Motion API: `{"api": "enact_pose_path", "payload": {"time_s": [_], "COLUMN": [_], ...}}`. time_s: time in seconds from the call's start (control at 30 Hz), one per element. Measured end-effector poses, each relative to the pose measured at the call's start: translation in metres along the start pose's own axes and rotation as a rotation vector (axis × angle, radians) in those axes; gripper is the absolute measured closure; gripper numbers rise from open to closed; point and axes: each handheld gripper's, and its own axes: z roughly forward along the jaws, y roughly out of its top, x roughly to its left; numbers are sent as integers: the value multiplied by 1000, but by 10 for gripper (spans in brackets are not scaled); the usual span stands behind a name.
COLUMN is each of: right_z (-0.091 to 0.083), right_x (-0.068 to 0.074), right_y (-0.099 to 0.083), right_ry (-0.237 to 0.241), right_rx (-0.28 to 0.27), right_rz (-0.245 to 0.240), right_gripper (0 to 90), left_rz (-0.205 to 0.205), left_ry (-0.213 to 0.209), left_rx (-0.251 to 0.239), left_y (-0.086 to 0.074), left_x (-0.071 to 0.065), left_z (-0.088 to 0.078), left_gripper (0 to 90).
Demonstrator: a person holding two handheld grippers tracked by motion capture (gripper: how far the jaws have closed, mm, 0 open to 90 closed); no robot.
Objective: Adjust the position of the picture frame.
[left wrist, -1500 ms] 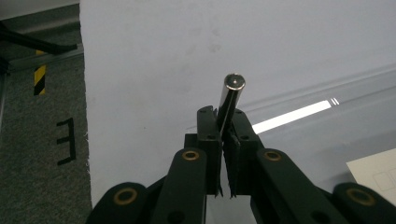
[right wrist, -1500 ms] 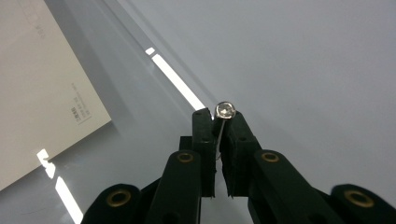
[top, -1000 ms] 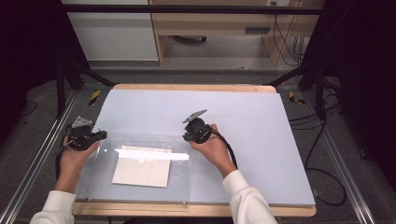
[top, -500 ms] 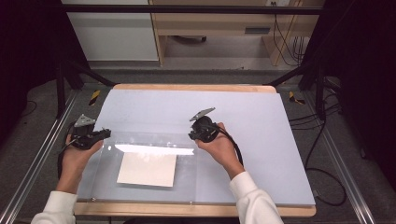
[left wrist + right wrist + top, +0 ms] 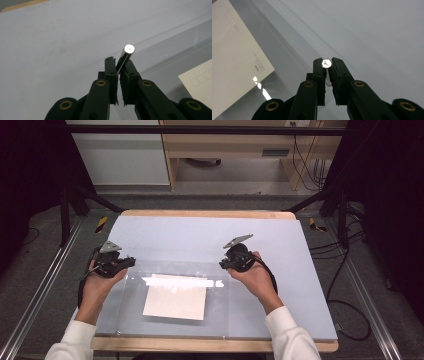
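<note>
High view: a clear plastic sheet [image 5: 170,300] lies over the near half of the grey table [image 5: 210,235], with a pale card [image 5: 175,302] lying flat beneath or inside it. A small metal pin stands at each far corner of the sheet, and each gripper is clamped on one of them. The left gripper [image 5: 122,264] sits at the sheet's far left corner, the right gripper [image 5: 226,264] at its far right corner, the two well apart with the sheet's far edge running between them.

In the left gripper view the jaws are pressed onto a short shiny pin [image 5: 125,58], which rises tilted out of the pads with its round bright end showing above them. In the right gripper view the jaws pinch a second pin [image 5: 326,63], seen almost end-on, so that only its bright round face shows between the pads.

The relation that matters is the sheet's far edge: it runs crosswise, from one hand to the other, and both pins sit on that line. The card lies nearer the person than both grippers, roughly midway between them and a little closer to the left hand. My guess is that the sheet is being lifted or drawn by its far edge; for that the two hands would have to travel together and level, or the sheet will twist and the card could slide.
</note>
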Motion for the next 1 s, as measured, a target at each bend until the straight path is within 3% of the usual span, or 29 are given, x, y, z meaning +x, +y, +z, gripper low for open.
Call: {"api": "enact_pose_path", "payload": {"time_s": [0.33, 0.73, 1.0], "right_z": [-28, -61, -62], "right_x": [-33, -66, -79], "right_y": [-12, -28, -33], "right_ry": [-47, -88, -91], "right_rx": [6, 7, 14], "right_rz": [19, 84, 109], "right_gripper": [821, 816, 816], "left_rz": [38, 86, 95], "left_ry": [-46, -86, -91], "left_rx": [6, 27, 42], "left_y": [27, 52, 58], "left_x": [-37, -72, -78], "left_z": [22, 39, 47], "left_gripper": [840, 841, 841]}}
